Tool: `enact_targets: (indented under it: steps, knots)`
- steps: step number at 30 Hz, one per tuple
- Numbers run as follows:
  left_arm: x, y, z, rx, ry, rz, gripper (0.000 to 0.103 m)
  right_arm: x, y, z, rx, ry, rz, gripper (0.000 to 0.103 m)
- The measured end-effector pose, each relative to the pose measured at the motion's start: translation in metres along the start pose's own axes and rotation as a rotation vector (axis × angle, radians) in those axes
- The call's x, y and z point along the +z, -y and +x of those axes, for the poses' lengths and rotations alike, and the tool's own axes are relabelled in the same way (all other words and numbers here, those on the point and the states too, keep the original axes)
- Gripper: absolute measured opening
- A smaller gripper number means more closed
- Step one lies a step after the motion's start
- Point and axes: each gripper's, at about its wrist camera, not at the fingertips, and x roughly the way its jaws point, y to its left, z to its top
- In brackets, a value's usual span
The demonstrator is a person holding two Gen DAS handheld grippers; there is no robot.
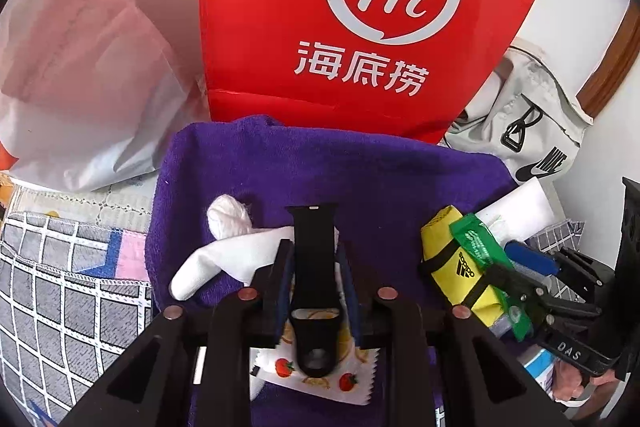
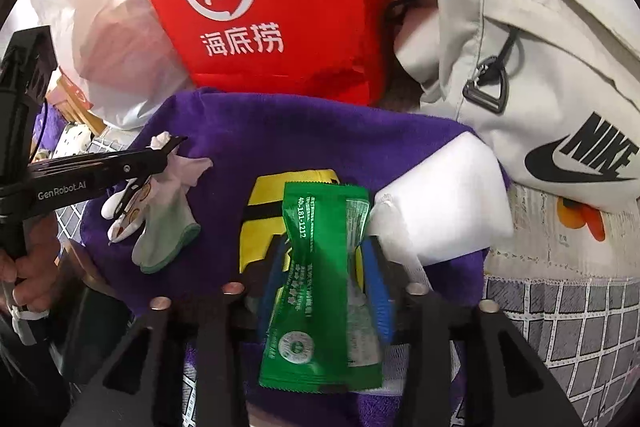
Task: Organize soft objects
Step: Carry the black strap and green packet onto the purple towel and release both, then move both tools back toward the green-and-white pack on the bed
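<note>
Purple terry towel (image 1: 360,163) fills mid-frame; our left hand-held gripper (image 1: 314,291) clamps a black rubber watch strap (image 1: 314,255), our right hand-held gripper (image 2: 326,279) straddles a green foil sachet (image 2: 320,267), jaws apart.

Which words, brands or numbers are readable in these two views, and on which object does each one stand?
"Hi" and "海底捞": red paper bag.
"NIKE": pale grey fabric bag.
"adidas": yellow fabric pouch.
"40-181-1212": green plastic sachet; its other print is too small to read.
"GenRobot.AI": left gripper.
"DAS": right gripper.
</note>
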Motion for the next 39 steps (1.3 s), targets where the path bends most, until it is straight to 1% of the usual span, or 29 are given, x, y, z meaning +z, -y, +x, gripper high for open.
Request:
enact_targets:
  steps: [1, 2, 3, 4, 5, 9, 12, 16, 22, 25, 28, 31, 33, 34, 35, 39]
  knots:
    - [0.0, -0.001, -0.002, -0.005, 0.006, -0.008, 0.03, 0.0, -0.001, -0.002, -0.002, 0.01, -0.004, 0.055]
    - [0.001, -0.002, -0.004, -0.002, 0.013, -0.014, 0.037, 0.001, -0.003, -0.004, -0.003, 0.022, -0.01, 0.059]
    - [0.001, -0.002, -0.005, 0.005, 0.018, -0.018, 0.047, 0.001, -0.004, -0.008, -0.005, 0.034, -0.012, 0.061]
    - [0.002, -0.003, -0.007, 0.012, 0.022, -0.021, 0.052, 0.001, -0.005, -0.01, -0.005, 0.039, -0.013, 0.063]
    - [0.003, -0.005, -0.01, 0.016, 0.025, -0.022, 0.054, 0.001, -0.006, -0.013, -0.005, 0.046, -0.012, 0.063]
    - [0.004, -0.007, -0.024, 0.009, 0.045, -0.031, 0.054, 0.001, -0.012, -0.027, -0.011, 0.076, 0.007, 0.063]
    - [0.001, -0.005, -0.04, 0.007, 0.063, -0.03, 0.054, 0.001, -0.02, -0.047, -0.014, 0.115, 0.025, 0.063]
    - [-0.009, -0.001, -0.068, -0.025, 0.111, -0.014, 0.054, -0.013, -0.035, -0.077, -0.01, 0.136, 0.023, 0.063]
    - [-0.031, 0.008, -0.107, -0.025, 0.136, 0.046, 0.054, -0.059, -0.053, -0.113, 0.025, 0.143, 0.079, 0.063]
    - [-0.047, 0.01, -0.125, -0.011, 0.142, 0.068, 0.054, -0.085, -0.064, -0.126, 0.055, 0.126, 0.092, 0.063]
    - [-0.062, 0.008, -0.14, -0.029, 0.141, 0.07, 0.054, -0.111, -0.08, -0.134, 0.07, 0.106, 0.098, 0.063]
    - [-0.084, 0.004, -0.154, -0.024, 0.14, 0.07, 0.054, -0.139, -0.102, -0.142, 0.094, 0.097, 0.057, 0.064]
    - [-0.098, 0.0, -0.159, -0.018, 0.137, 0.072, 0.054, -0.158, -0.118, -0.144, 0.087, 0.088, 0.007, 0.067]
    - [-0.108, -0.003, -0.161, -0.013, 0.132, 0.073, 0.054, -0.167, -0.124, -0.144, 0.074, 0.086, -0.012, 0.071]
    - [-0.117, -0.006, -0.162, -0.013, 0.129, 0.07, 0.055, -0.175, -0.128, -0.143, 0.063, 0.084, -0.022, 0.074]
    - [-0.153, -0.021, -0.162, -0.012, 0.105, 0.05, 0.055, -0.206, -0.13, -0.134, 0.078, 0.053, -0.027, 0.074]
